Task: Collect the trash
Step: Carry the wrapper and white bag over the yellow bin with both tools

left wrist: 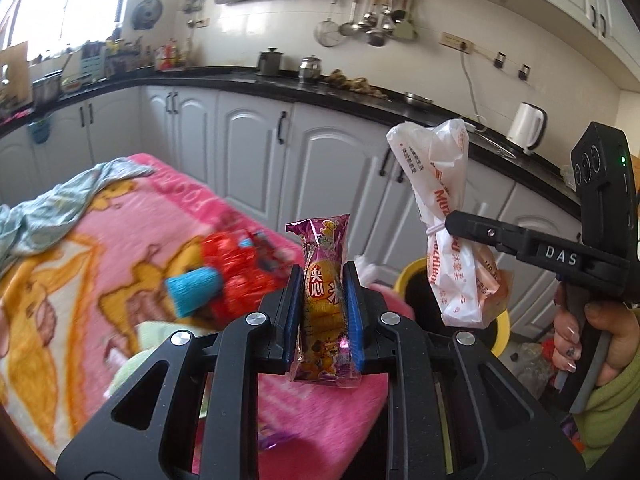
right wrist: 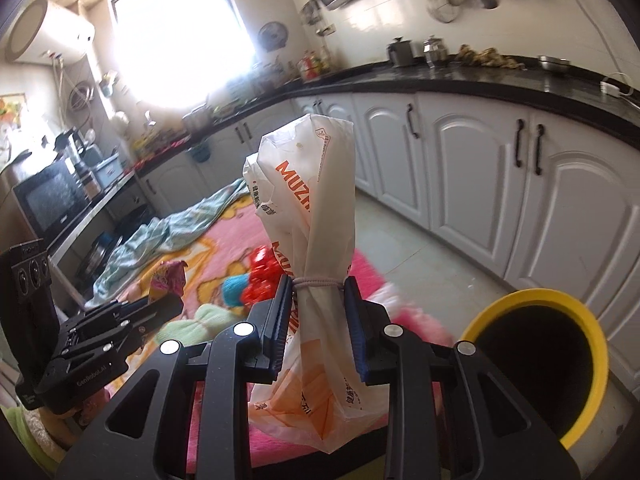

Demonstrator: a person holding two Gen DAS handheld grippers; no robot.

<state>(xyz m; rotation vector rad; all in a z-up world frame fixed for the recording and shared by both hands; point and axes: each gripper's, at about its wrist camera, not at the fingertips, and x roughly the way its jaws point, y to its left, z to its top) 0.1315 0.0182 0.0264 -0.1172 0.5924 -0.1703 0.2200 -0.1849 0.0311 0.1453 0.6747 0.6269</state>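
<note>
Just beside bin rim [right wrist: 536,298]: open floor [right wrist: 420,248].

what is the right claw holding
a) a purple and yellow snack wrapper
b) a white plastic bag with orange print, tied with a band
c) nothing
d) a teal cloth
b: the right claw is closed on the white plastic bag just below its tied neck, while the purple snack wrapper sits in the left claw.

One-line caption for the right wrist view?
Right gripper clamps a tied white plastic bag beside the yellow-rimmed bin.
</note>
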